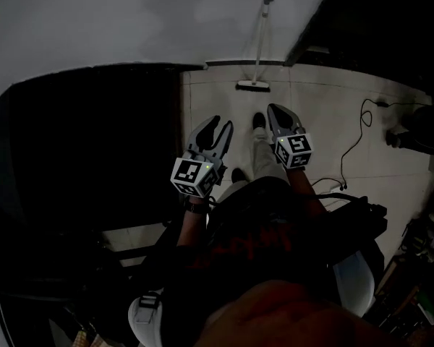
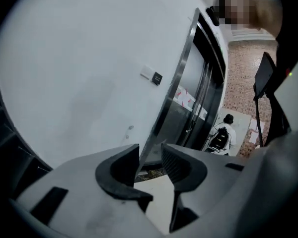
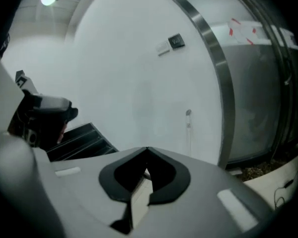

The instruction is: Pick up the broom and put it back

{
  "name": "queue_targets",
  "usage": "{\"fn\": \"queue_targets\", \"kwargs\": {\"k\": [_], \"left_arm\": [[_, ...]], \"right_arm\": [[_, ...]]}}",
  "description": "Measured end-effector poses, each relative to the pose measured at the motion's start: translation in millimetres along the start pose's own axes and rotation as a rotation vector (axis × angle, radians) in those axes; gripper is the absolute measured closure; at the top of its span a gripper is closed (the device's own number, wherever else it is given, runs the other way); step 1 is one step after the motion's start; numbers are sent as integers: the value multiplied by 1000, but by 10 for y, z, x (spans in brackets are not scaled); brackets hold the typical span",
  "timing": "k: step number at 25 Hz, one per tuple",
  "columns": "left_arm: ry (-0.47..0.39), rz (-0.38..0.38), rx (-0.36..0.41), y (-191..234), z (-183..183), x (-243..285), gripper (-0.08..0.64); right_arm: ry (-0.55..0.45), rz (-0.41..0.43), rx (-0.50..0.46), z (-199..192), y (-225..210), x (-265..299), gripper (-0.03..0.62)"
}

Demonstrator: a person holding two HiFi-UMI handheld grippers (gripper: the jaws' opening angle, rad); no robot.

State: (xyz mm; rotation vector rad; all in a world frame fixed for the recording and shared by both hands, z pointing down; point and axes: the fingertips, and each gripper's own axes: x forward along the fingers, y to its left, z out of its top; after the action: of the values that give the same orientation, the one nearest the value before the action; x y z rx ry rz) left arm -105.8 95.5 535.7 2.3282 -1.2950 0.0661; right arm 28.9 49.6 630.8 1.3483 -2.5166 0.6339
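The broom point(image 1: 258, 49) leans upright against the white wall ahead, its pale head point(image 1: 253, 86) on the tiled floor. In the right gripper view its thin handle point(image 3: 188, 125) stands against the wall just above the jaws. My left gripper point(image 1: 220, 123) is held out low over the floor, well short of the broom; its jaws stand apart with nothing between them point(image 2: 150, 150). My right gripper point(image 1: 274, 110) is beside it, a little farther forward, and its jaws are shut tip to tip on nothing point(image 3: 147, 149).
A dark stepped block point(image 1: 94, 143) fills the left of the floor. A black cable point(image 1: 354, 143) trails over the tiles at right, near clutter by the wall. A metal-framed glass door point(image 2: 188, 83) stands right of the broom. The person's shoe point(image 1: 259, 121) shows between the grippers.
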Motion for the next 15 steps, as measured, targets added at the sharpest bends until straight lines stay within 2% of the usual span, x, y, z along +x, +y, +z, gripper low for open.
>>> {"fn": "queue_targets", "kwargs": {"k": [2,4,8,11,15], "left_arm": [[-22,-1,27,-101,-43,-407,422],[-42,-2,17,-260,-81,-736,437],[-74,-45,4,-636,-93,-1107,462],[-86,-73,55,-907,26,-1167,463],[-120,-75,105,-1083,186,-1091,471]], "right_arm": [[-73,-26,-14,161,376,-417,591],[-140,-34,-40,329,694,-854,591],[-211,-25,-75,532,1145,-1585,591],[-254,-36,-99,671,1242,-1919,592],[-267,-20,-91,692,1160,-1951,592]]}}
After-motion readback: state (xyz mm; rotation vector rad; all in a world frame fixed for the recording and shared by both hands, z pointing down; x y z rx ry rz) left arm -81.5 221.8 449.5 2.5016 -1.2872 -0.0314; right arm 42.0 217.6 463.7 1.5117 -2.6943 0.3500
